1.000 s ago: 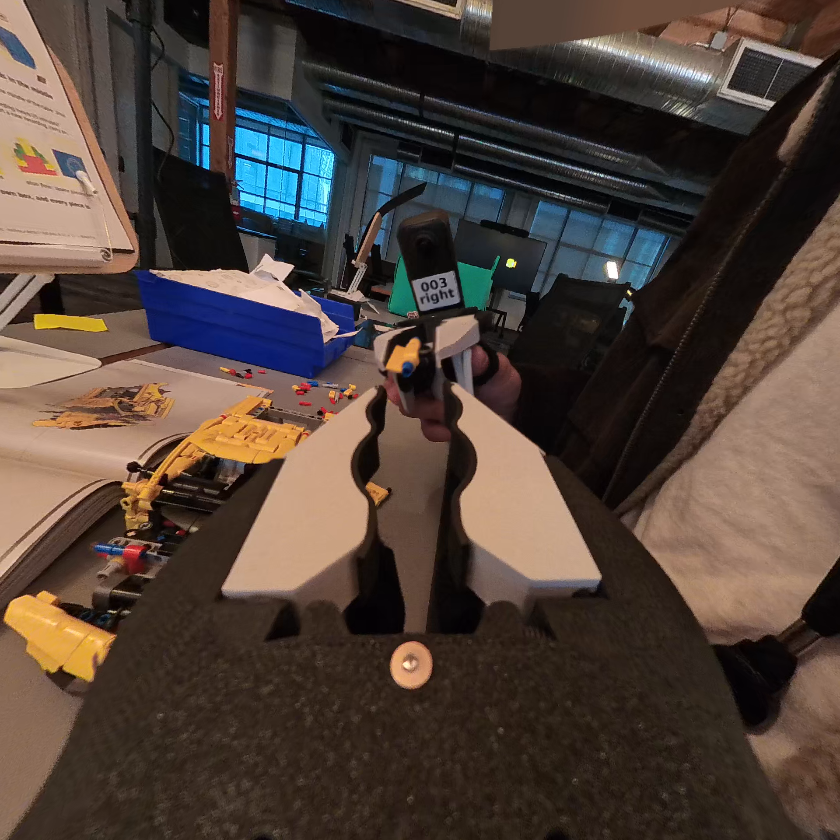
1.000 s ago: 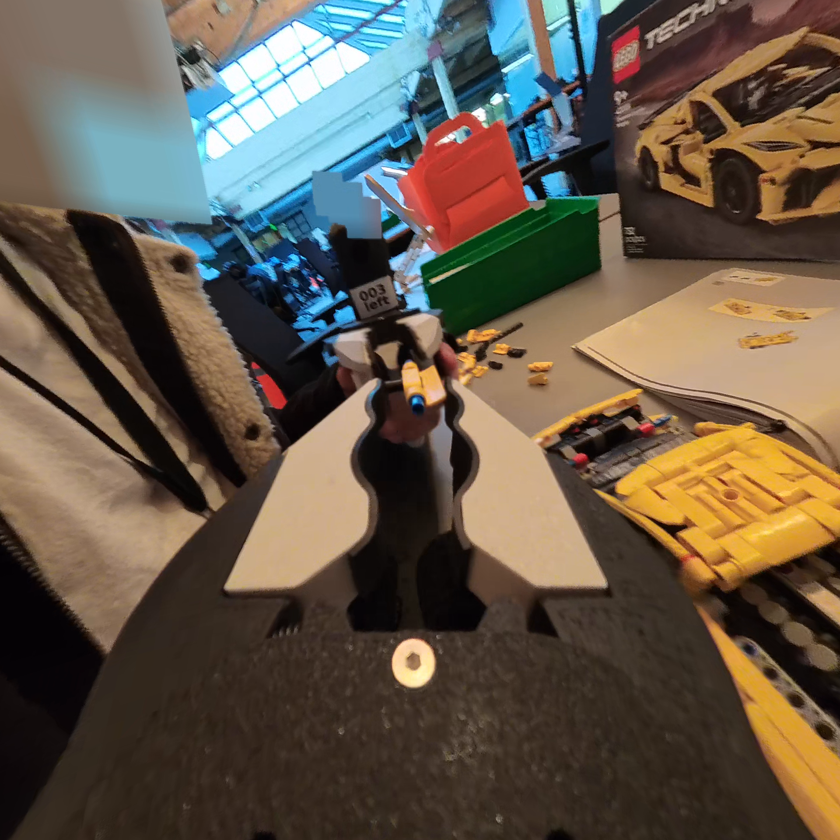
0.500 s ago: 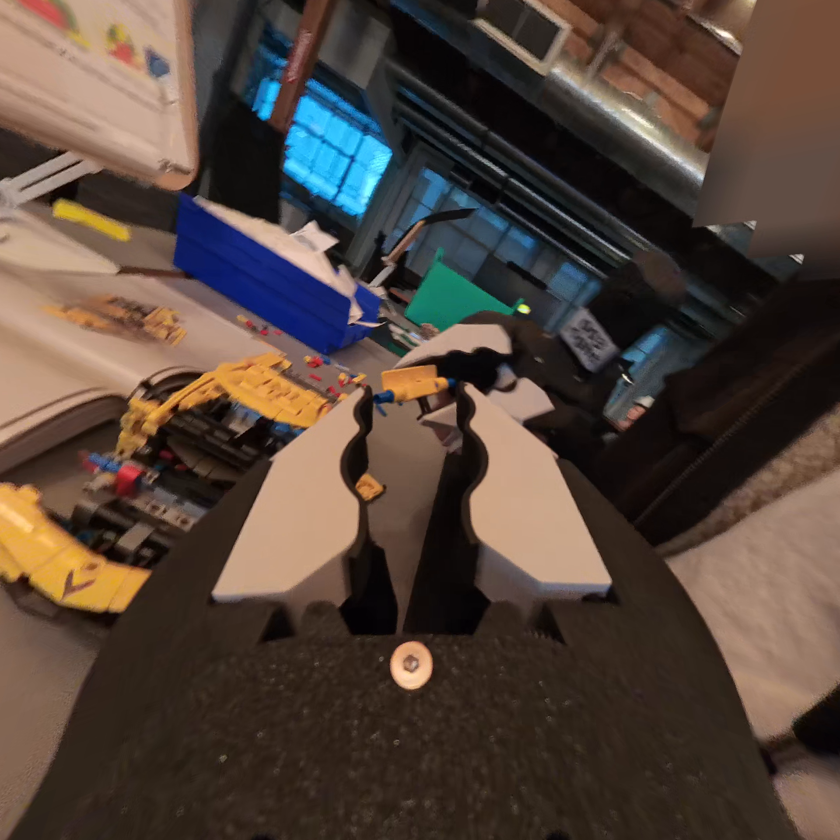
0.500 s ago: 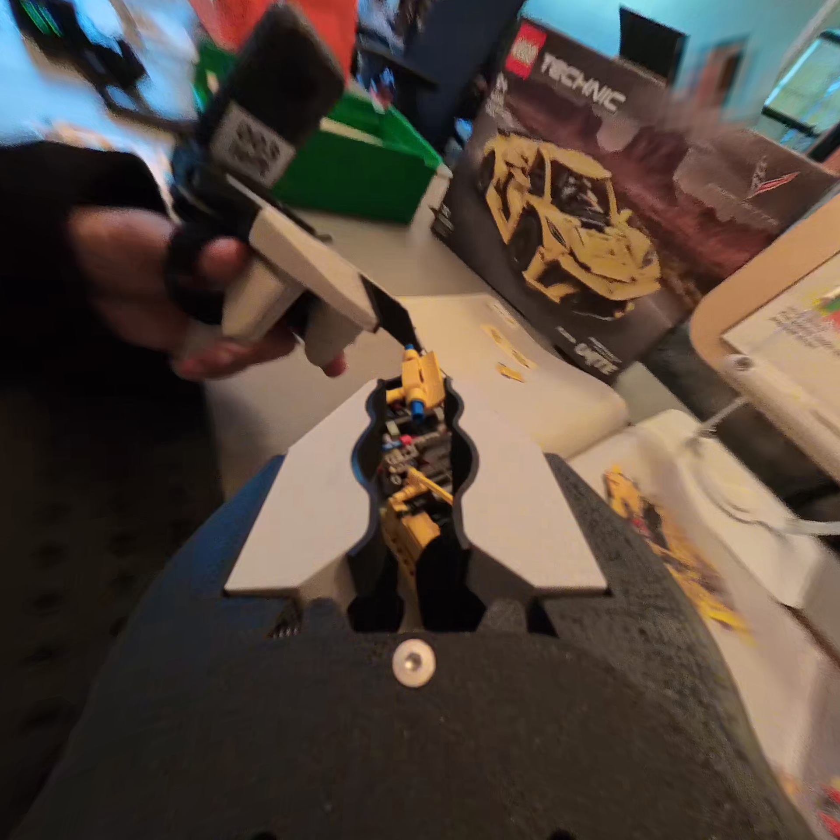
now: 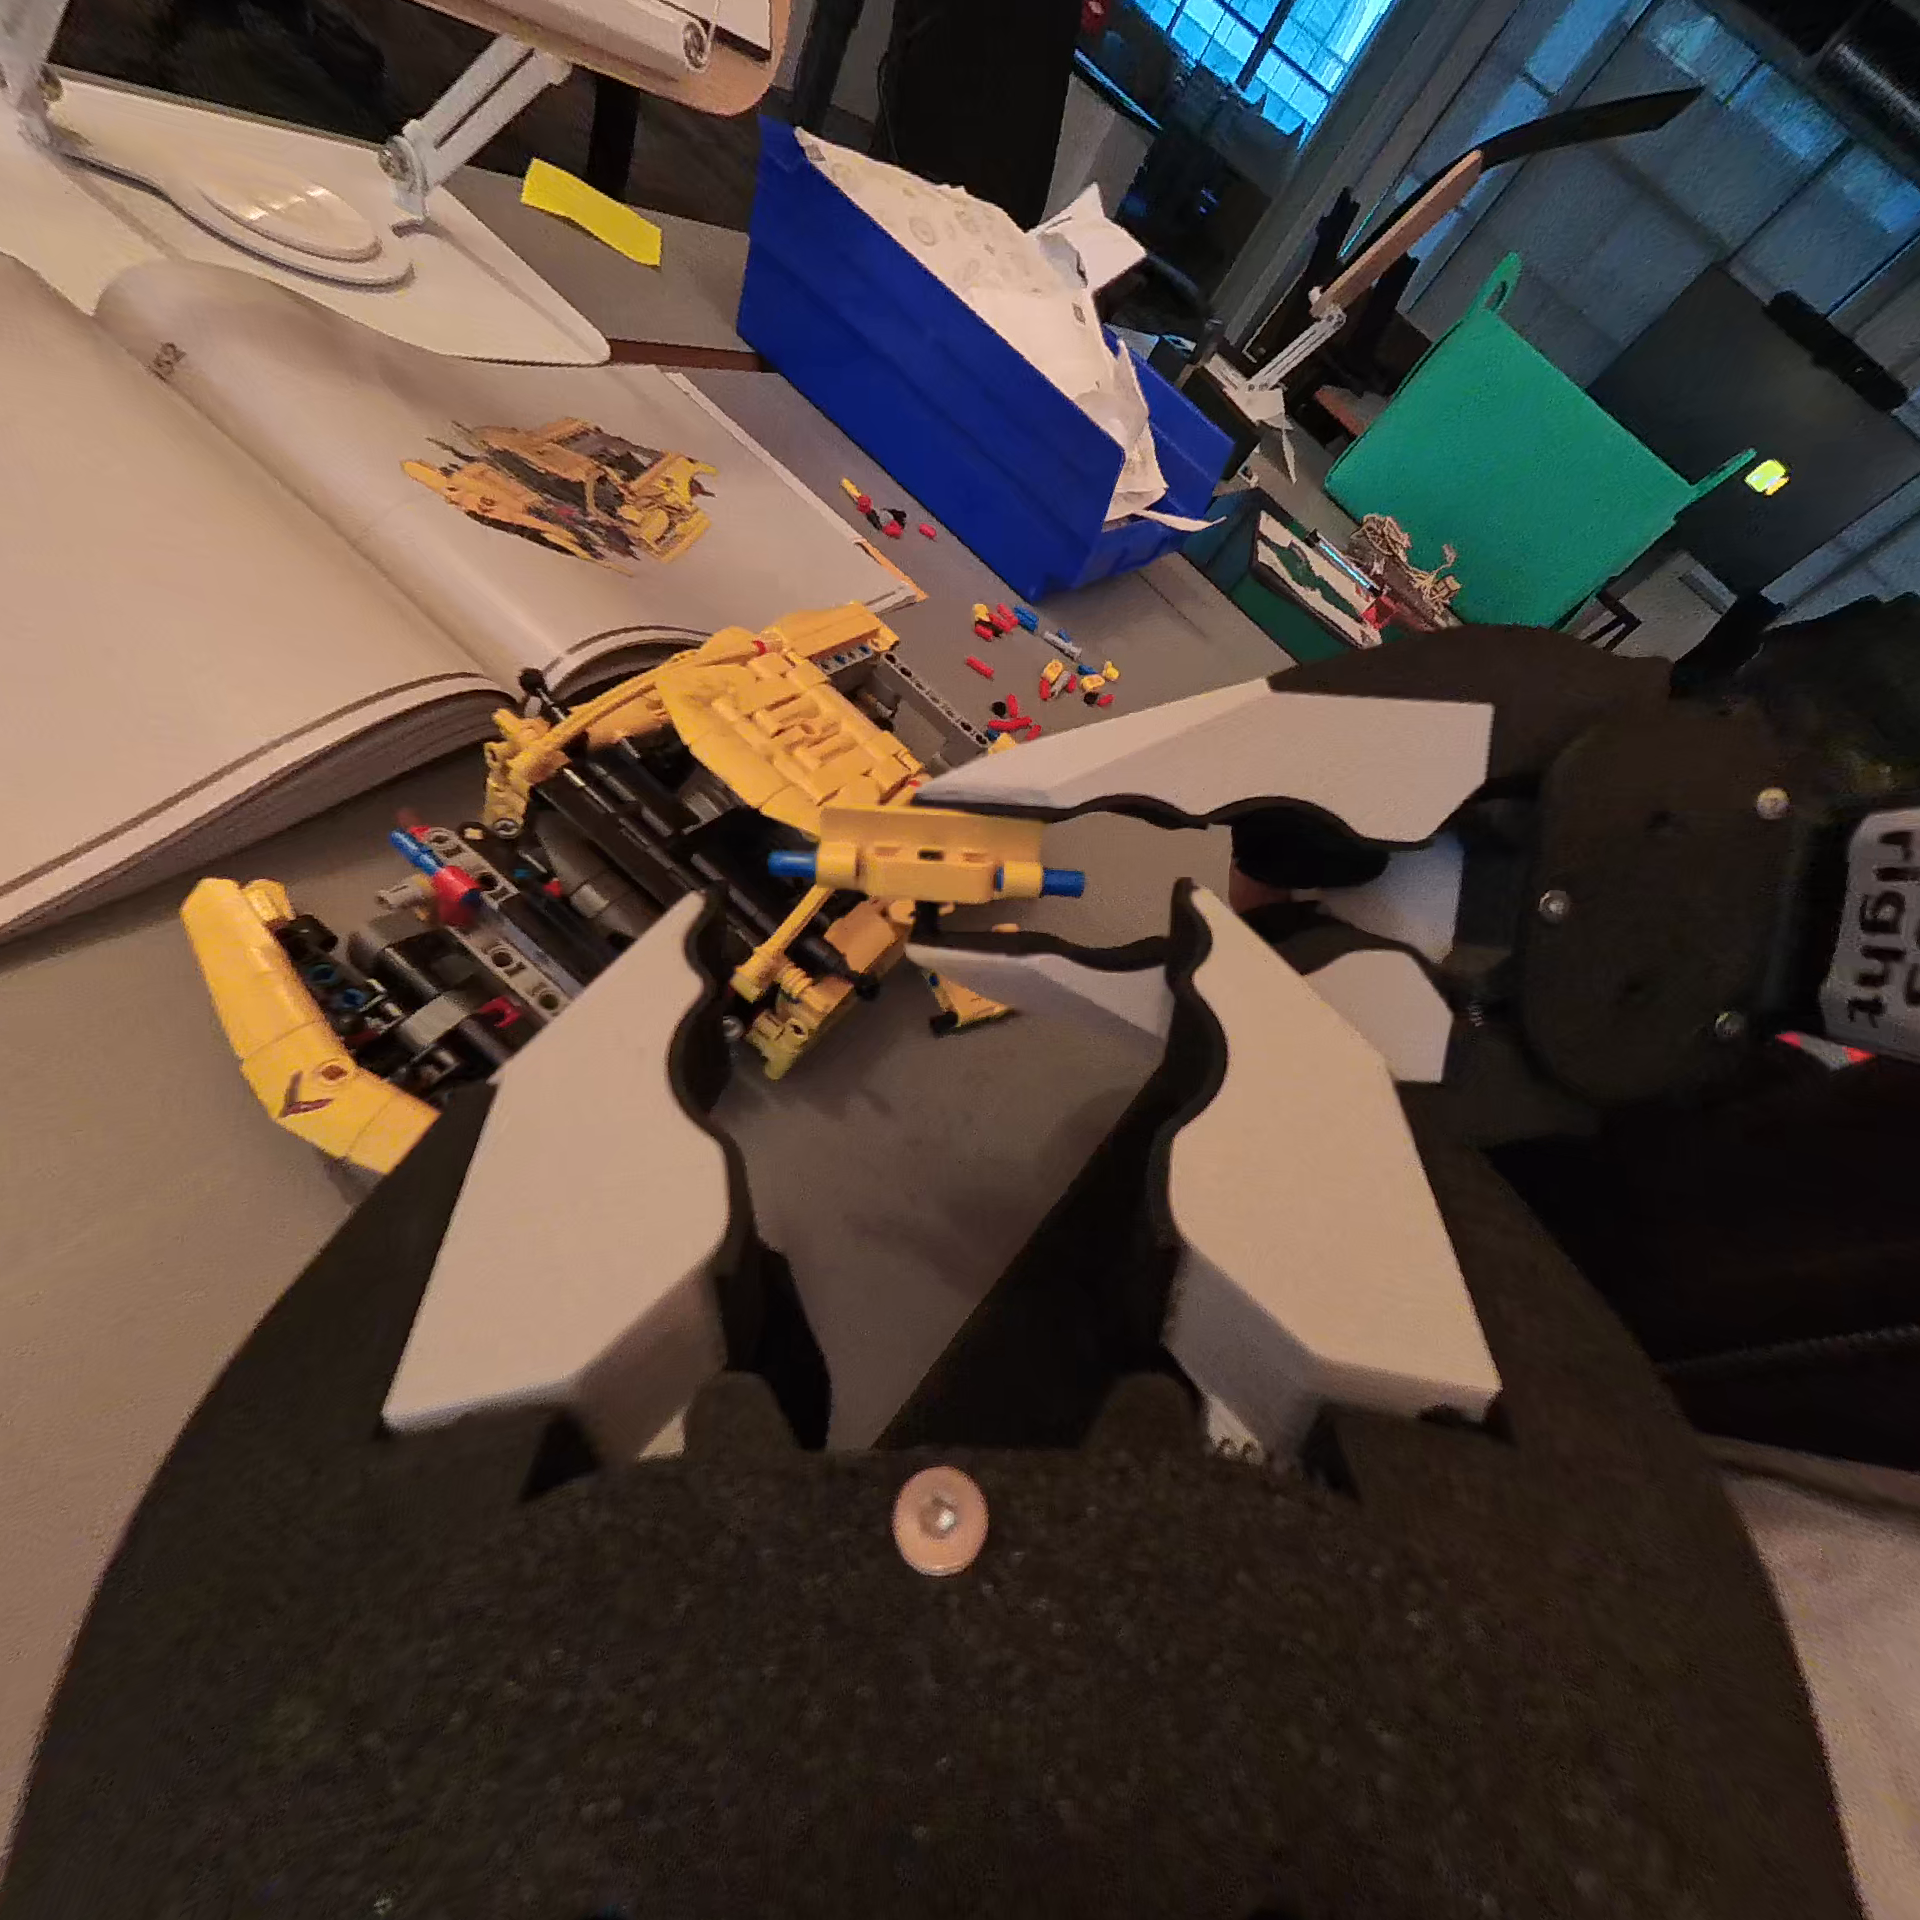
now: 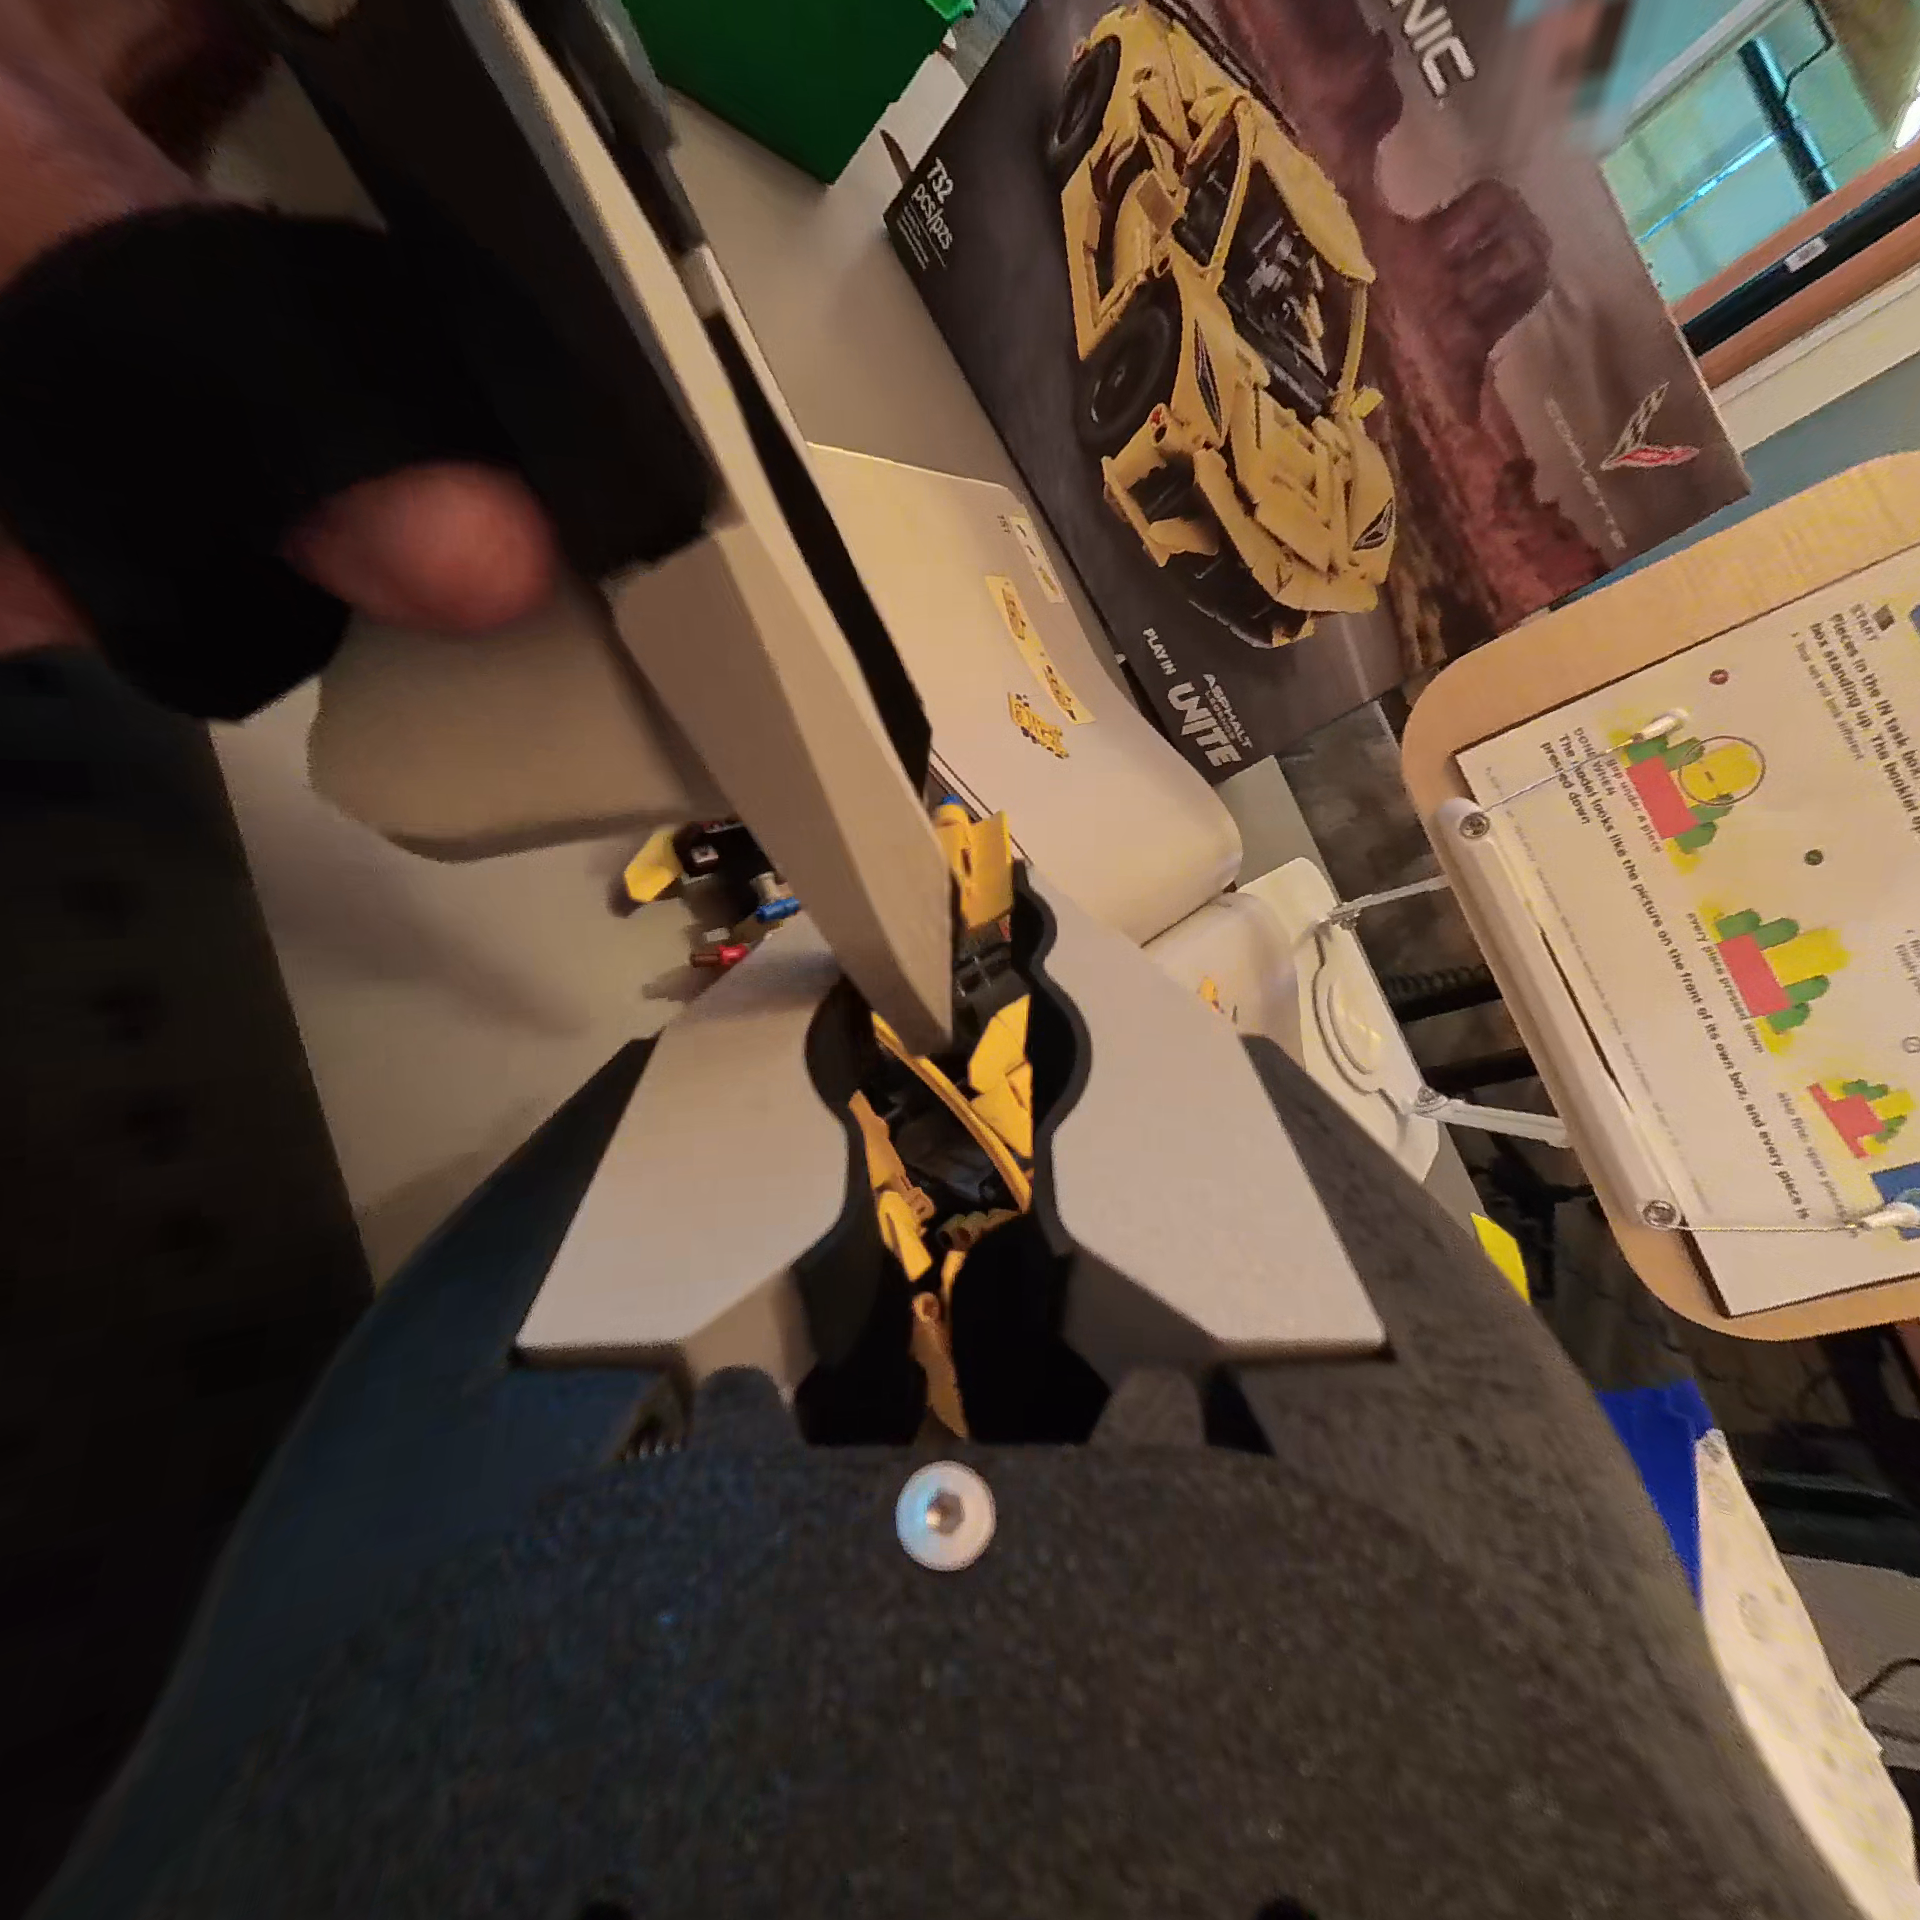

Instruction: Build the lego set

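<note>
Left claw (image 5: 940, 935) gapes, empty, just short of yellow piece (image 5: 925, 857). Right claw (image 5: 920, 862) pinches that piece, blue pins jutting both ends, above car build (image 5: 665, 831) on desk (image 5: 125, 1247).

Risk: left claw nudges a pin, piece twists loose, drops into build.

Right wrist view: left claw's finger blocks piece, grip unreadable. Instruction book (image 5: 260, 540) beyond build, cut off.

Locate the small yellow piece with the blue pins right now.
In the left wrist view the small yellow piece sits centre frame, pinched in the right claw, held above the half-built yellow car.
</note>
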